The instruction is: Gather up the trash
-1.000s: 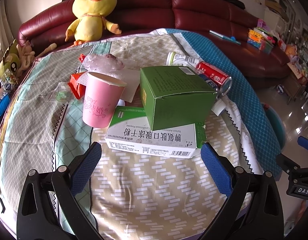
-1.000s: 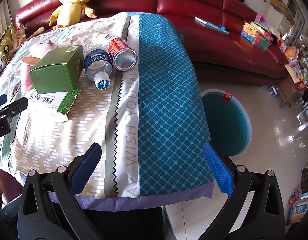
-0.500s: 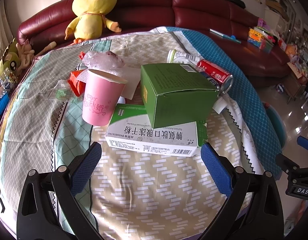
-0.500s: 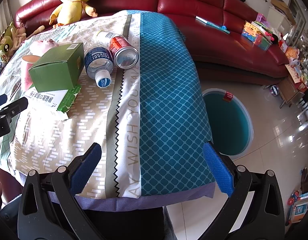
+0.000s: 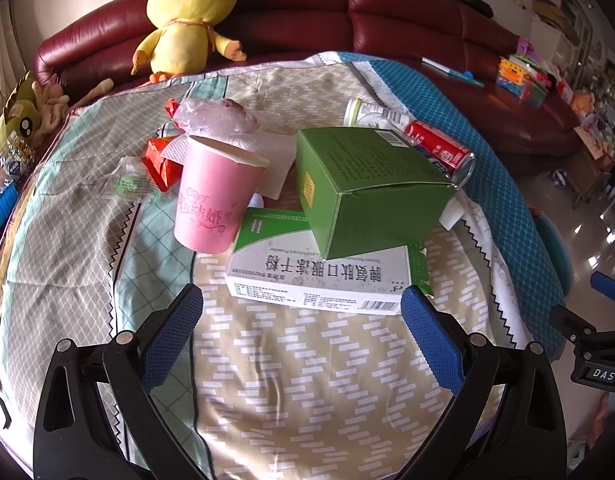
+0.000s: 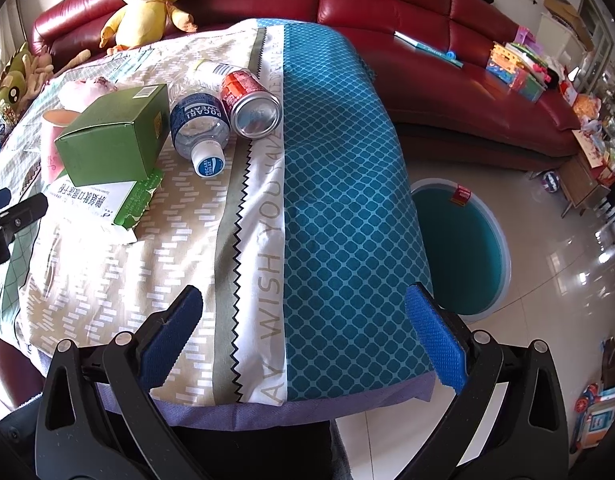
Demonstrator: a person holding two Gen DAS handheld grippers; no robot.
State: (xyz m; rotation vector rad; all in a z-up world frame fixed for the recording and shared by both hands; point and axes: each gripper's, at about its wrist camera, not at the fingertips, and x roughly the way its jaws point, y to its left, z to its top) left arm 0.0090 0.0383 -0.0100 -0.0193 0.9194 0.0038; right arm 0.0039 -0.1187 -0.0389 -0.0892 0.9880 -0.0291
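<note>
Green box (image 5: pixel 371 184) atop white carton (image 5: pixel 319 280), beside upright pink cup (image 5: pixel 211 200).

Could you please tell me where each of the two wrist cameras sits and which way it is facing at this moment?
Left wrist: on the left gripper, low over the table's near edge, facing the sofa across the pink cup and green box; both its blue fingers show, open.
Right wrist: on the right gripper, at the table's right edge, facing the blue cloth and the teal bin on the floor; its open fingers show.
Shared: the green box, red can, white medicine box, yellow chick toy.
</note>
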